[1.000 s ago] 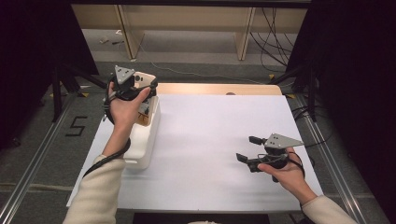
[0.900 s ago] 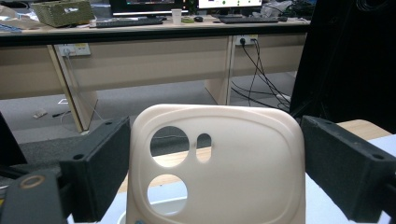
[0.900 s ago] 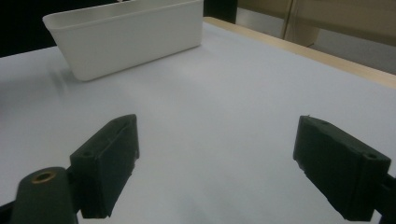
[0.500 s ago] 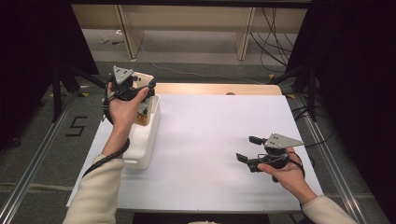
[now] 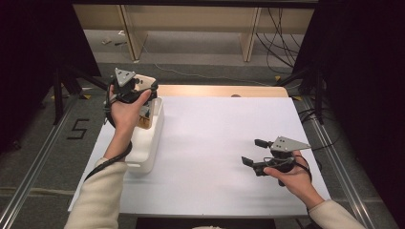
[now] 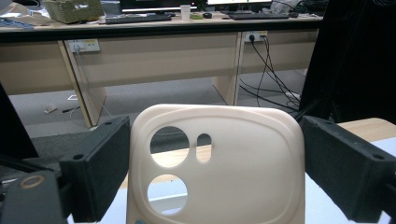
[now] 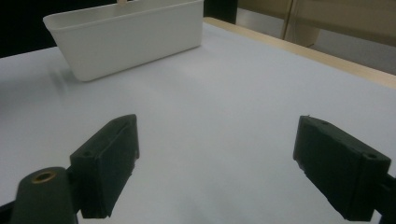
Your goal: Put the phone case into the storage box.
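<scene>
The white table [image 5: 215, 143] is carrying a white bin [image 5: 148, 138] at its left edge. Above the bin's far end, the left tool [image 6: 215, 172] is pinching a cream phone case [image 6: 219, 163] upright. The right tool [image 7: 215, 163] is hovering spread over bare table.

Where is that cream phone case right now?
The phone case sits between the left gripper jaws, above the white bin at the table's left side.
</scene>
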The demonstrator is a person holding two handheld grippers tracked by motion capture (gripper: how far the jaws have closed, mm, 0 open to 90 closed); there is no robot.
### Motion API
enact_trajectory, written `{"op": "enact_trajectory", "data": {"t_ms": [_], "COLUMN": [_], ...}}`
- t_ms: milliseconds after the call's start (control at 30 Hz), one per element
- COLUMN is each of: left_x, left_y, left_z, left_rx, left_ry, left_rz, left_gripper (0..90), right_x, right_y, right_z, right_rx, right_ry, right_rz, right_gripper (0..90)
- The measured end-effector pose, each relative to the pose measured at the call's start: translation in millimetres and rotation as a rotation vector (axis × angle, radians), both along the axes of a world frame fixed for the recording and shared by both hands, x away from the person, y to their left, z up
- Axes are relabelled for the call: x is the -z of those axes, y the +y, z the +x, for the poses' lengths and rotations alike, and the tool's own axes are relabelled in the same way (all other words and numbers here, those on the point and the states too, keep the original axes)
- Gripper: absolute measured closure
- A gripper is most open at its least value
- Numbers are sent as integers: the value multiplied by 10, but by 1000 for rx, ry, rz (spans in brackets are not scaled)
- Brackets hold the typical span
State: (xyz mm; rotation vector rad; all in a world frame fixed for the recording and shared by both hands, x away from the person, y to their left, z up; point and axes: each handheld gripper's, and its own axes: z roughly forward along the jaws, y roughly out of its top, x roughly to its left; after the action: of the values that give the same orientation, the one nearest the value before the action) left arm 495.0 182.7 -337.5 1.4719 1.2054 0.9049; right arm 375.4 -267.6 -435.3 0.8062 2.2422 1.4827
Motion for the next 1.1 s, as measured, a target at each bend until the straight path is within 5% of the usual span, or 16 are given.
{"op": "enact_trajectory", "data": {"t_ms": [1100], "left_x": [83], "left_y": [32], "left_z": [44], "left_rx": [-12], "left_ry": [22], "left_rz": [4], "left_gripper": [110], "right_x": [5], "right_y": [4], "right_z": [3], "right_rx": [-1], "right_ry": [3], "right_rz": [3], "right_gripper": [154]}}
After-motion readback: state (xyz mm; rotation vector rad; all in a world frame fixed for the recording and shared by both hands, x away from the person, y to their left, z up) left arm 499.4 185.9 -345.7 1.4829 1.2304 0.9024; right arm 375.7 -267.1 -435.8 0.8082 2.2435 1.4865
